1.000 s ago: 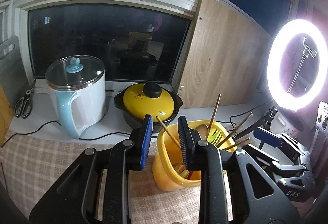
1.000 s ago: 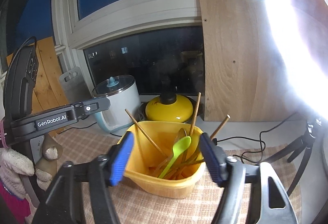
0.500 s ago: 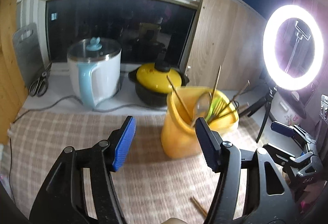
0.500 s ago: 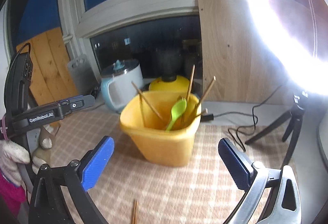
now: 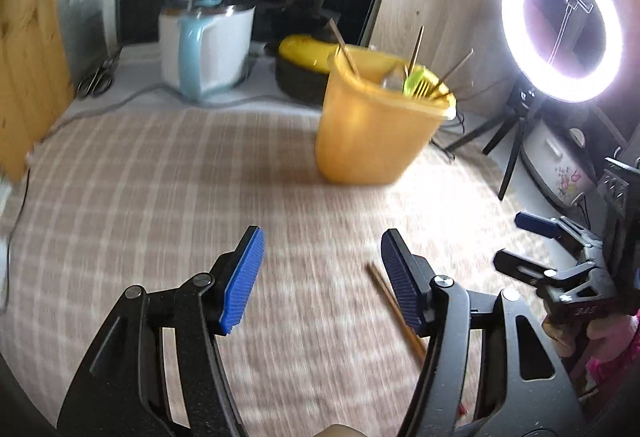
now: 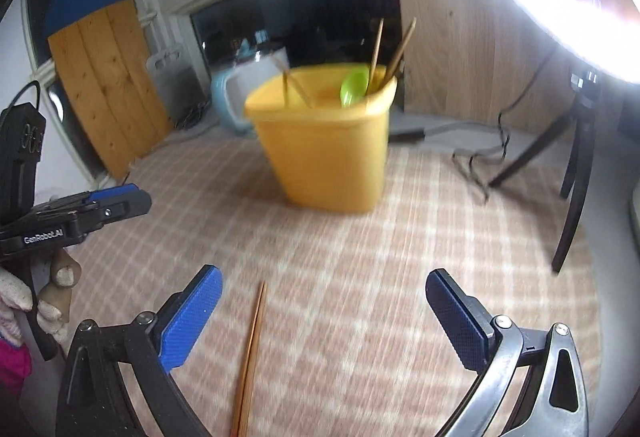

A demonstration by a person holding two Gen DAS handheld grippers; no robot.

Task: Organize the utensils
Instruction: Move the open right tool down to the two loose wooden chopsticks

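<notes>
A yellow plastic bin [image 5: 372,125] stands upright on the checked cloth and also shows in the right wrist view [image 6: 328,141]. It holds several chopsticks, a green spoon [image 6: 354,87] and a metal spoon. A wooden chopstick [image 6: 250,353] lies on the cloth near me; in the left wrist view the chopstick [image 5: 394,303] lies beside my right finger. My left gripper [image 5: 320,277] is open and empty. My right gripper [image 6: 324,317] is wide open and empty, with the chopstick between its fingers on the cloth below.
A white and blue kettle [image 5: 208,53] and a yellow lidded pot [image 5: 304,57] stand on the sill behind the bin. A ring light [image 5: 560,25] on a tripod stands at the right. Scissors [image 5: 96,77] lie at the far left. The checked cloth [image 5: 200,177] covers the table.
Both grippers have pulled back and down from the bin toward the near cloth. The left gripper opened wider. A chopstick on the cloth came into view.
</notes>
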